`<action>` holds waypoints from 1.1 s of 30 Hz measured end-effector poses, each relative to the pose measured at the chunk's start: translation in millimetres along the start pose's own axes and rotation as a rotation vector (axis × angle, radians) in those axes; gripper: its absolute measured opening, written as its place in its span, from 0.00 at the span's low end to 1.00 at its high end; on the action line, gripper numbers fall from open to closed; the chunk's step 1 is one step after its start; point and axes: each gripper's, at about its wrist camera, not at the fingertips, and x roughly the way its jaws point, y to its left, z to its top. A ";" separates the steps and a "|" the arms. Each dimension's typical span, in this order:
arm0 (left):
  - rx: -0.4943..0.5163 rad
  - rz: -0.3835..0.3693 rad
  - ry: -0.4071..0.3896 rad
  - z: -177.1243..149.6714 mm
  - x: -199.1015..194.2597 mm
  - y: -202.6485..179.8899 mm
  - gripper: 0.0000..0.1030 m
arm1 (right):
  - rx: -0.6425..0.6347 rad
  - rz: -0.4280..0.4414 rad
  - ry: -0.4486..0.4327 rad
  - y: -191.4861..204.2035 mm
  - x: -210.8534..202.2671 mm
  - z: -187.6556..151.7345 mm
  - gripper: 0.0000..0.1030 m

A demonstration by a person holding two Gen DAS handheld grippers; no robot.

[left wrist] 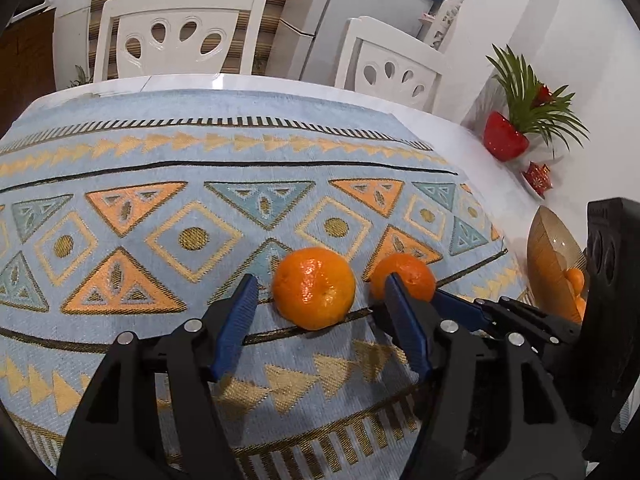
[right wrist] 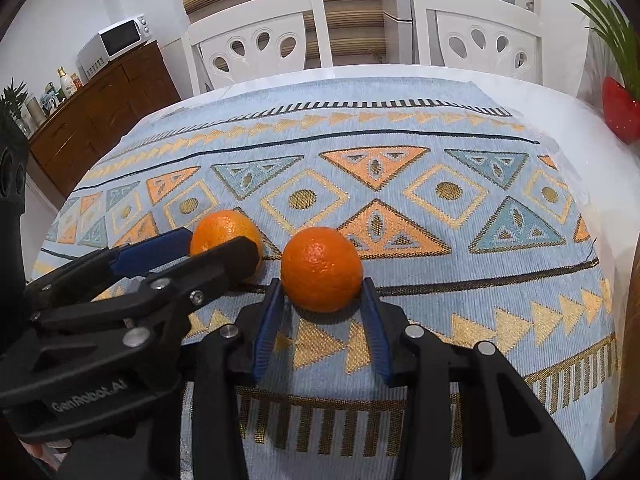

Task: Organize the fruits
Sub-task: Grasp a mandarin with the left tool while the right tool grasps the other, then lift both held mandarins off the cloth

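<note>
Two oranges lie side by side on the patterned blue tablecloth (left wrist: 160, 160). The left orange (left wrist: 314, 288) (right wrist: 226, 234) sits between the tips of my left gripper (left wrist: 320, 280) (right wrist: 220, 242), which stands wide open with a gap on each side. The right orange (right wrist: 322, 268) (left wrist: 404, 274) rests on the cloth between the blue fingertips of my right gripper (right wrist: 322, 282). Those fingers have closed to the fruit's width and touch both its sides. In the left wrist view, one right-gripper finger (left wrist: 460, 304) shows beside this orange; the other is hidden.
A wooden bowl (left wrist: 548, 256) holding oranges stands at the table's right edge. Behind it are a red vase with a green plant (left wrist: 504, 136) and a small red ornament (left wrist: 538, 176). Two white chairs (right wrist: 256, 44) stand at the far side; a sideboard (right wrist: 104, 108) is on the left.
</note>
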 end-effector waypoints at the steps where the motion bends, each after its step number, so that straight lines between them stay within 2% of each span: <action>1: 0.003 -0.002 0.004 -0.8 1.2 -1.5 0.59 | -0.004 -0.003 0.001 0.7 0.1 -0.5 0.37; 5: 0.008 0.017 0.022 -1.8 5.7 -1.6 0.43 | -0.035 -0.032 -0.003 7.7 -0.5 -2.0 0.37; 20: 0.022 0.022 0.007 -2.5 3.2 -1.8 0.42 | -0.047 -0.054 -0.018 7.9 -4.1 -3.0 0.37; 26: 0.048 0.045 -0.039 -1.8 -6.1 -5.7 0.41 | -0.046 -0.079 -0.047 8.6 -11.6 -4.4 0.37; 33: 0.067 0.015 -0.070 -3.3 -19.8 -7.1 0.41 | 0.012 -0.088 -0.082 -5.8 -28.9 -9.7 0.37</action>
